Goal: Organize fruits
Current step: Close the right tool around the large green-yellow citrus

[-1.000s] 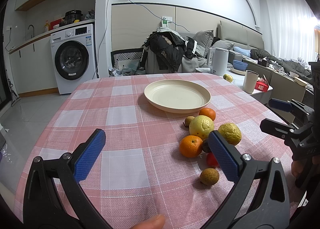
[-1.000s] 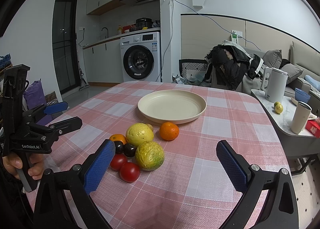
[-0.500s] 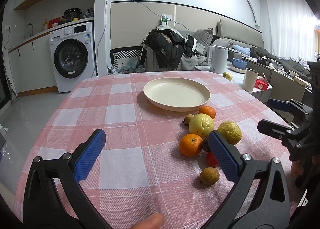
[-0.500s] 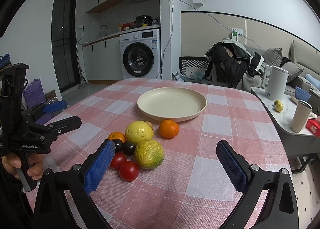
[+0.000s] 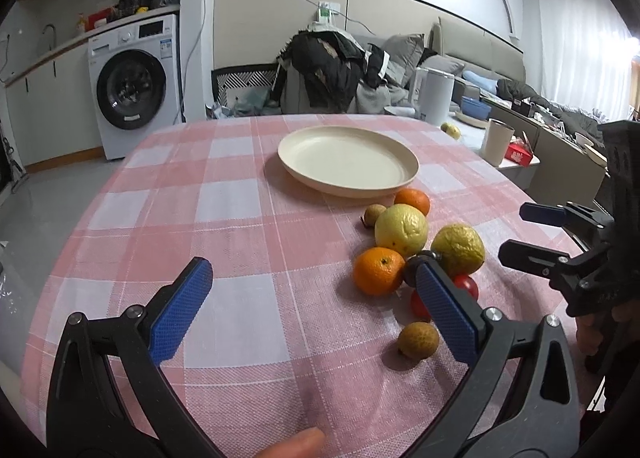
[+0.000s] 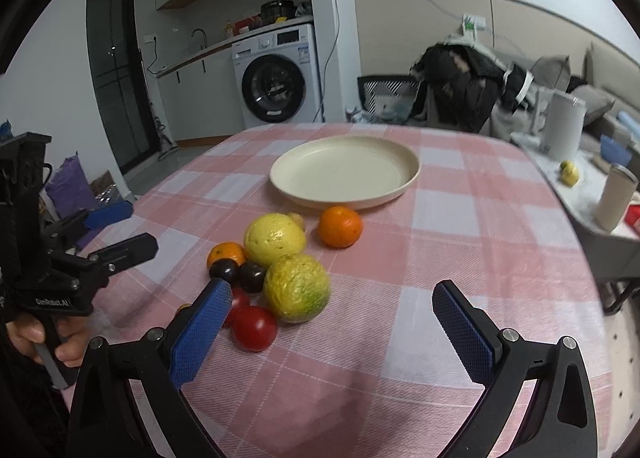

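A cream plate point(image 5: 348, 160) point(image 6: 345, 170) stands empty on the pink checked tablecloth. In front of it lies a cluster of fruit: a yellow lemon point(image 5: 401, 228) point(image 6: 274, 240), a greenish lemon point(image 5: 458, 248) point(image 6: 297, 287), two oranges point(image 5: 378, 270) point(image 6: 340, 227), dark plums point(image 6: 252, 276), red tomatoes point(image 6: 254, 328) and a small brown fruit point(image 5: 417, 339). My left gripper point(image 5: 312, 290) is open and empty, low over the cloth left of the fruit. My right gripper point(image 6: 334, 308) is open and empty, just behind the greenish lemon.
A side table point(image 6: 588, 194) to the right holds a white kettle point(image 6: 563, 128), a cup point(image 6: 614, 197) and small lemons. A chair piled with dark clothes point(image 5: 324, 70) stands behind the table. A washing machine point(image 5: 134, 84) is at the back left.
Both grippers have moved slightly forward toward the fruit cluster, which looks a little nearer. Jaws stay open. No fruit has moved.
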Demonstrator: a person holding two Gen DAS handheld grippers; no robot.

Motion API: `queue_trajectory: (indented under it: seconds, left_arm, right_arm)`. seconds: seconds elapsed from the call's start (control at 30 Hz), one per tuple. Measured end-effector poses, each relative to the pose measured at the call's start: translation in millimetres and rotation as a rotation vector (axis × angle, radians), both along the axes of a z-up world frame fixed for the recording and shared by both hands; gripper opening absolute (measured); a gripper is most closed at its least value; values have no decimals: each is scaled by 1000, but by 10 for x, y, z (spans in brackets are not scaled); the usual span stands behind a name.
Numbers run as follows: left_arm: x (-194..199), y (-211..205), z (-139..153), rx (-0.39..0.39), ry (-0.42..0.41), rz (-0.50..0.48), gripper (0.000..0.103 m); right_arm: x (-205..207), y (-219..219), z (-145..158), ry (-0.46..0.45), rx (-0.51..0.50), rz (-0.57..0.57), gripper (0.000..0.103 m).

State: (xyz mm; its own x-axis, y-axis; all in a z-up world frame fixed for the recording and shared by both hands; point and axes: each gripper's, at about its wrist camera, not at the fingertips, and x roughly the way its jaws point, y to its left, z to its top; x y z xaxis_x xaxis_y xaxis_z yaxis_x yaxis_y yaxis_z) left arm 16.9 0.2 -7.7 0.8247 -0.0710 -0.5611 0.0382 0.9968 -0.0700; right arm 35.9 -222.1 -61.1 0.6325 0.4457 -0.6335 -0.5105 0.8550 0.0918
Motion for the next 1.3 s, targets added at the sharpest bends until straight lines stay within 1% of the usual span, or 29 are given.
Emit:
queue_trajectory:
  seconds: [0.03, 0.1, 0.17, 0.23, 0.3, 0.33, 0.47, 0.53, 0.6, 0.7, 0.87, 0.93, 1.07, 1.17, 1.23, 1.3]
  left_arm:
    - [12, 0, -7, 1, 5, -6, 98]
    - [51, -9, -24, 4, 22, -18, 97]
    - [105, -29, -52, 7, 45, -32, 94]
    - [152, -59, -78, 11, 66, -47, 92]
    - [195, -83, -104, 20, 85, -49, 92]
    - [219, -97, -117, 24, 95, -55, 92]
    - [300, -110, -156, 31, 124, -67, 92]
    - [343, -98, -176, 22, 139, -70, 92]
    - [382, -95, -194, 13, 151, -87, 92]
    - [422, -123, -210, 27, 159, -98, 92]
    - [490, -137, -246, 22, 183, -108, 92]
    - [516, -120, -274, 16, 200, -102, 92]
    - [500, -69, -310, -16, 224, -107, 92]
    - [410, -48, -311, -46, 232, -125, 92]
    - [345, -66, -321, -52, 241, -142, 92]
    - [284, -99, -330, -48, 253, -166, 92]
  right_arm:
    - [15, 18, -7, 8, -4, 2, 103]
    - [50, 49, -29, 29, -8, 11, 103]
    - [90, 73, -53, 72, -2, 32, 102]
    - [115, 103, -69, 94, -8, 42, 100]
    - [153, 132, -95, 119, -15, 49, 94]
    - [168, 137, -112, 127, -12, 51, 92]
    - [245, 160, -171, 185, 13, 72, 82]
    - [267, 189, -197, 200, 16, 75, 79]
    - [294, 206, -206, 210, 21, 80, 72]
    - [323, 221, -221, 227, 36, 87, 65]
    - [386, 231, -252, 260, 70, 106, 53]
    - [382, 241, -259, 264, 72, 116, 49]
    - [346, 229, -243, 230, 58, 99, 47]
    - [329, 172, -198, 207, 71, 78, 47]
    - [317, 134, -155, 196, 80, 72, 47]
    - [300, 106, -125, 187, 92, 69, 42]
